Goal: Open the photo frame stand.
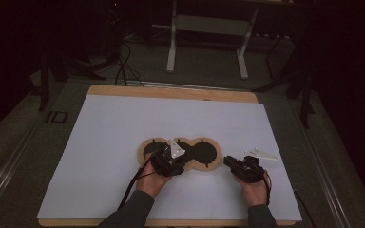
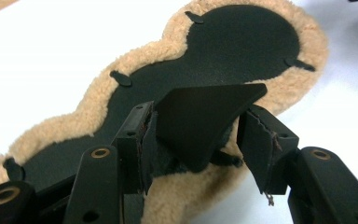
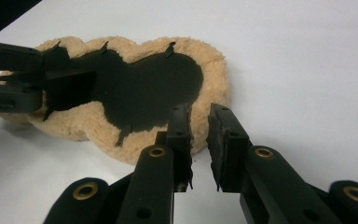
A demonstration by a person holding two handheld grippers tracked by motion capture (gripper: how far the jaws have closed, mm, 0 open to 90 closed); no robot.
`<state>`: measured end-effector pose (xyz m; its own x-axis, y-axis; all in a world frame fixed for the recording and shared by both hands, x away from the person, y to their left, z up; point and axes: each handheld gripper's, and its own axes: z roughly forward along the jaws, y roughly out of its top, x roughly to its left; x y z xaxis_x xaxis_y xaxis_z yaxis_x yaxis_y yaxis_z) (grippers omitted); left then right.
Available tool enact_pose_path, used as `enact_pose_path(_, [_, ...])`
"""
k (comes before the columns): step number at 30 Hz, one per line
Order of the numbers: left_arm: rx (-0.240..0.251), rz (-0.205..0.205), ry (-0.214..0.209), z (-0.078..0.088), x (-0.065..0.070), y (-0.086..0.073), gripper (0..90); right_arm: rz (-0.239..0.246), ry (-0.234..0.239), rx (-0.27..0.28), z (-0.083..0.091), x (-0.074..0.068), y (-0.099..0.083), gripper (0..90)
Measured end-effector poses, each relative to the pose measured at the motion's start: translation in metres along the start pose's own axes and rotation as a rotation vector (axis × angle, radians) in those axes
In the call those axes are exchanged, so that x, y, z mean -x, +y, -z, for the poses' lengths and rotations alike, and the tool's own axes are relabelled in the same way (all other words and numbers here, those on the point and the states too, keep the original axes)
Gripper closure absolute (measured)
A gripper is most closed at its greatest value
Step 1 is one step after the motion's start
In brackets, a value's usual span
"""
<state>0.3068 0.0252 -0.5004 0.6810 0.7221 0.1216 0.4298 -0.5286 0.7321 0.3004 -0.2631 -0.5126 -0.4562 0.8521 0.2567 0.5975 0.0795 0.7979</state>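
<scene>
A tan fleece pad point(image 1: 204, 154) with a black three-lobed middle lies flat on the white table cover point(image 1: 123, 123). My left gripper point(image 1: 164, 156) sits over the pad's left-middle part. In the left gripper view its jaws point(image 2: 196, 135) stand apart, and a black flap point(image 2: 205, 112) of the pad point(image 2: 270, 42) sticks up between them; the right pad is clear of it. My right gripper point(image 1: 228, 161) rests by the pad's right end. In the right gripper view its jaws point(image 3: 199, 135) have a narrow gap with nothing in it, just short of the fleece edge point(image 3: 214, 79). The left gripper point(image 3: 44, 77) shows there at far left.
The white cover lies over a wooden tabletop point(image 1: 171, 91) with free room on all sides of the pad. Beyond the far edge stand a white frame's legs point(image 1: 171, 47) and cables point(image 1: 121, 66) on the dark floor.
</scene>
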Motion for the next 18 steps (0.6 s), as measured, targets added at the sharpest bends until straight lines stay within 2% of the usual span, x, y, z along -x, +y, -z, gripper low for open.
enact_pose_path(3, [-0.015, -0.033, 0.015, -0.005, 0.0, 0.002, 48.2, 0.0, 0.002, -0.002, 0.0, 0.0, 0.0, 77.6])
enact_pose_path(4, [-0.015, -0.033, 0.015, -0.005, 0.0, 0.002, 48.2, 0.0, 0.002, -0.002, 0.0, 0.0, 0.0, 77.6])
enact_pose_path(7, [-0.04, -0.071, 0.047, -0.01, 0.003, 0.004, 48.6, -0.001, 0.009, -0.009, -0.001, 0.0, 0.0, 76.6])
enact_pose_path(12, [-0.066, -0.072, 0.057, -0.015, 0.003, 0.01, 49.6, 0.0, 0.011, -0.019, -0.003, 0.0, 0.0, 75.4])
enact_pose_path(14, [-0.073, -0.094, 0.063, -0.018, 0.004, 0.01, 49.8, -0.003, 0.014, -0.023, -0.003, 0.0, 0.0, 74.5])
enact_pose_path(18, [-0.082, -0.109, 0.074, -0.021, 0.005, 0.012, 50.9, -0.011, 0.018, -0.028, -0.004, 0.0, 0.0, 72.0])
